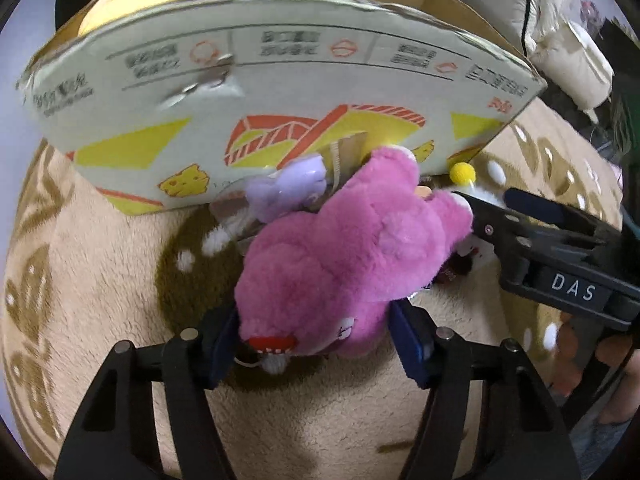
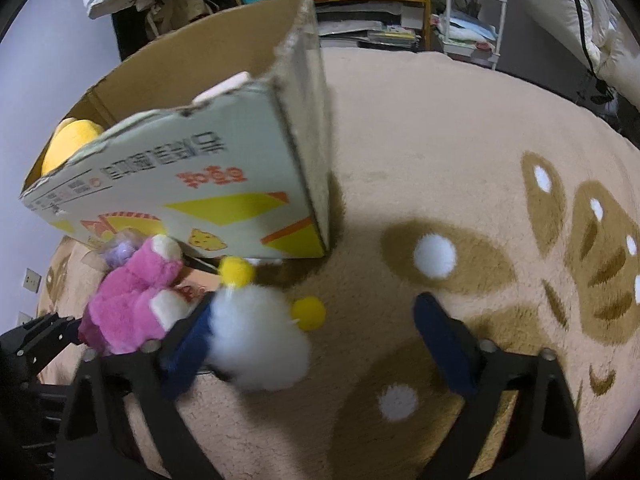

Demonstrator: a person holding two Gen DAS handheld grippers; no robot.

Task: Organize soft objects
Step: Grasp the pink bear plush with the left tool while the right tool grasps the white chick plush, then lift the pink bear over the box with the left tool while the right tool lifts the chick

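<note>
My left gripper [image 1: 312,344] is shut on a pink plush bear [image 1: 344,256], held just in front of the printed cardboard box [image 1: 280,92]. The bear also shows in the right wrist view [image 2: 128,304]. A small lilac plush [image 1: 286,192] lies against the box behind it. My right gripper [image 2: 316,340] is open; a white fluffy plush [image 2: 260,340] with yellow pom-poms [image 2: 236,270] rests against its left finger [image 2: 188,352]. The right gripper [image 1: 560,248] shows in the left wrist view beside the bear. A yellow plush [image 2: 68,140] sits inside the box.
A beige rug [image 2: 440,160] with brown patterns covers the floor. Behind it stand shelves [image 2: 380,0], a white cart [image 2: 476,12] and white bedding [image 2: 580,20]. The left gripper [image 2: 44,336] shows at the right wrist view's left edge.
</note>
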